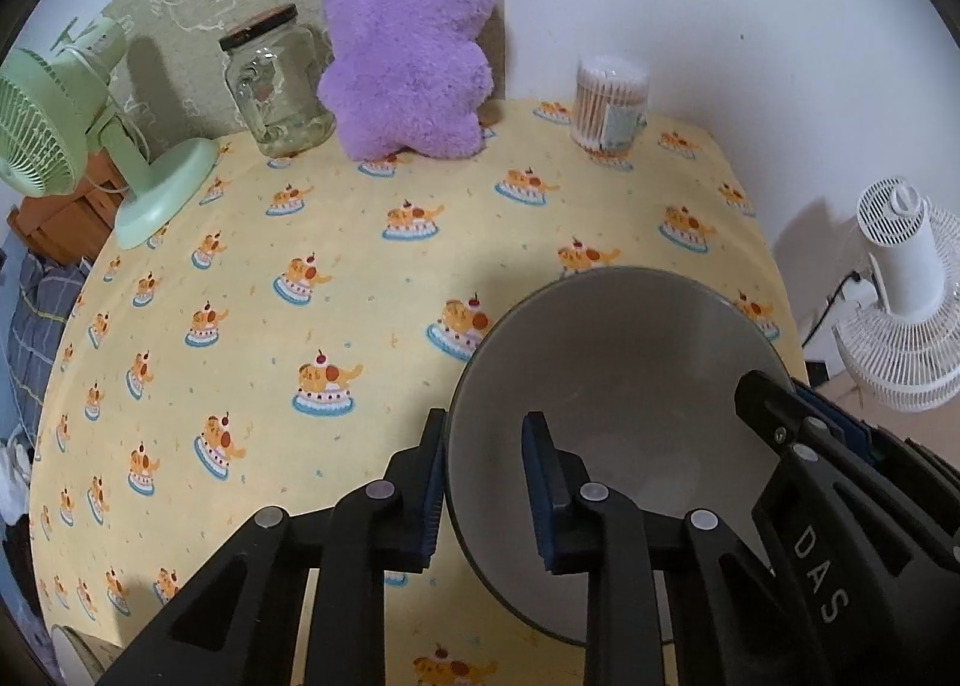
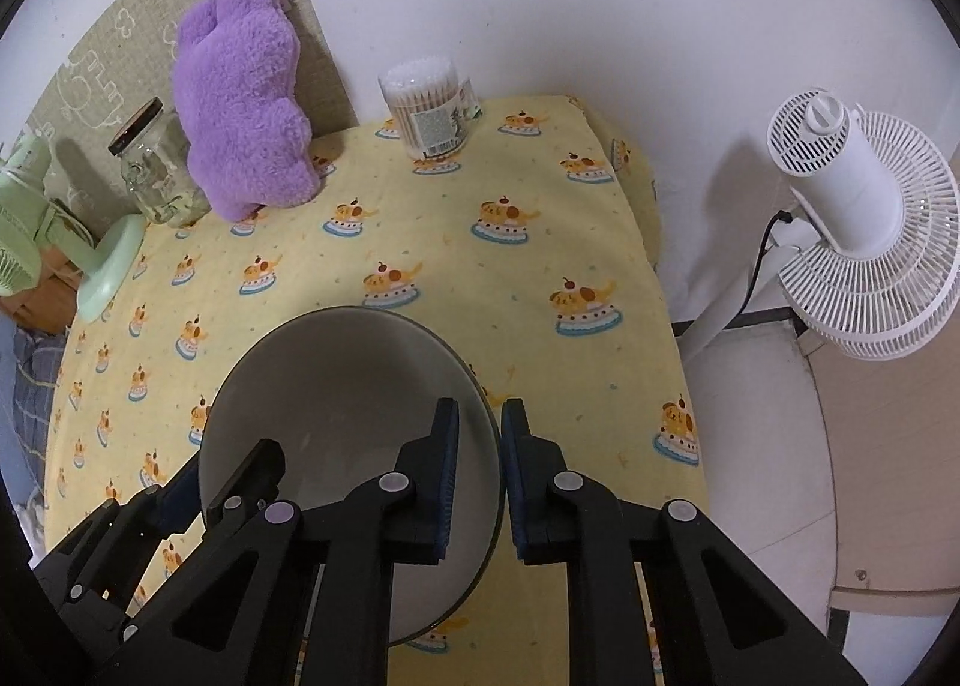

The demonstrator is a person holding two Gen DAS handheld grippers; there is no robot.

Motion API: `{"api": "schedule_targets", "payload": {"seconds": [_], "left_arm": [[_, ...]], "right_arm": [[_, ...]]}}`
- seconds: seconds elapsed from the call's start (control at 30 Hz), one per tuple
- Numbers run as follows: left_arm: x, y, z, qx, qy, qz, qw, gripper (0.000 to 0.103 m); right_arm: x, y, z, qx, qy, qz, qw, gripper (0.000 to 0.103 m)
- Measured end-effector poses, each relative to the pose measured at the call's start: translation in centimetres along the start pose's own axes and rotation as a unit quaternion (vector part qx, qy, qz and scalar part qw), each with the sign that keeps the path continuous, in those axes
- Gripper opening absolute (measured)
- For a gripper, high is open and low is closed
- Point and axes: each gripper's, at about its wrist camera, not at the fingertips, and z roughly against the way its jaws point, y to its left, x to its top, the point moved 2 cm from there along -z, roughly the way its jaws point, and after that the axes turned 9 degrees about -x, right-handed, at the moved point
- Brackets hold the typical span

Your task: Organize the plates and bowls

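A grey bowl with a dark rim [image 1: 612, 380] is held tilted above the yellow cake-print tablecloth [image 1: 300, 266]. My left gripper [image 1: 486, 476] straddles its left rim with the jaws apart; one finger is outside, one inside, with a gap to the rim. My right gripper [image 2: 480, 446] is shut on the bowl's right rim [image 2: 336, 386] and shows at the right in the left wrist view [image 1: 798, 434]. The left gripper shows at the lower left in the right wrist view [image 2: 240, 482].
Along the back wall stand a green desk fan [image 1: 72, 146], a glass jar [image 1: 276, 86], a purple plush toy [image 1: 408, 44] and a tub of cotton swabs [image 1: 609, 104]. A white floor fan [image 2: 852, 230] stands off the table's right edge.
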Motion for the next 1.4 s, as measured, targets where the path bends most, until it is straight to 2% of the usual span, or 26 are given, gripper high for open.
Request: {"api": "schedule_targets", "payload": {"seconds": [0.4, 0.6, 1.07, 1.4], "left_arm": [[-1.6, 0.3, 1.6, -0.002, 0.017, 0.001, 0.9999, 0.023], [-2.4, 0.3, 3.3, -0.005, 0.013, -0.003, 0.9999, 0.023], [-3.0, 0.1, 9.8, -0.012, -0.031, -0.018, 0.9993, 0.023], [-4.3, 1.9, 13.9, -0.015, -0.058, -0.020, 0.9980, 0.023]], "right_arm": [[-1.2, 0.1, 1.5, -0.002, 0.018, -0.001, 1.000, 0.018], [-2.2, 0.1, 3.2, -0.003, 0.017, -0.005, 1.000, 0.018], [-3.2, -0.3, 10.0, -0.003, -0.026, -0.015, 1.000, 0.018], [-4.7, 1.1, 14.4, -0.002, -0.052, -0.006, 0.999, 0.018]]}}
